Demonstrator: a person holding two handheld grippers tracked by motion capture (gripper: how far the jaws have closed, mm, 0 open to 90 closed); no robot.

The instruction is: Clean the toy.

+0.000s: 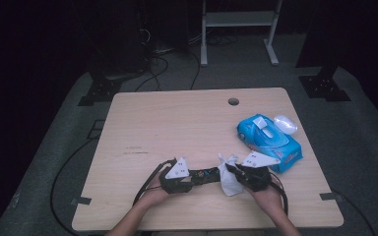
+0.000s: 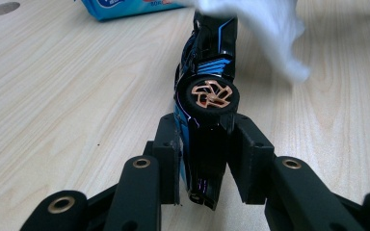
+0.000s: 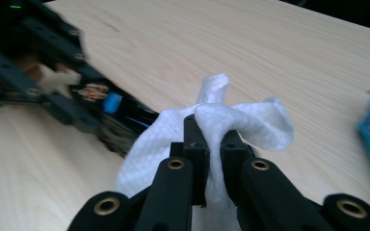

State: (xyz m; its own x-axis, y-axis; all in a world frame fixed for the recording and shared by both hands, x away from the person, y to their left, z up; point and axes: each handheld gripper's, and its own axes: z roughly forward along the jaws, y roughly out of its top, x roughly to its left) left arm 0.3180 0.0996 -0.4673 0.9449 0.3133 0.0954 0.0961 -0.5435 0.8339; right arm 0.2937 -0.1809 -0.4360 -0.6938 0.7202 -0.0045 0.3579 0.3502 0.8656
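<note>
A pale wooden table (image 1: 177, 128) is carrying a blue plastic pack of wet wipes (image 1: 270, 142) near its right edge. At the near edge, the left gripper (image 2: 207, 159) is clamping a black toy car with blue stripes and copper wheels (image 2: 207, 96) tightly between its jaws. Just beside it, the right gripper (image 3: 212, 154) is pinching a crumpled white wipe (image 3: 241, 125) against the car's far end.

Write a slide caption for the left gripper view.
Left tool clamps a black-and-blue toy car while a white wipe covers its far end.
</note>
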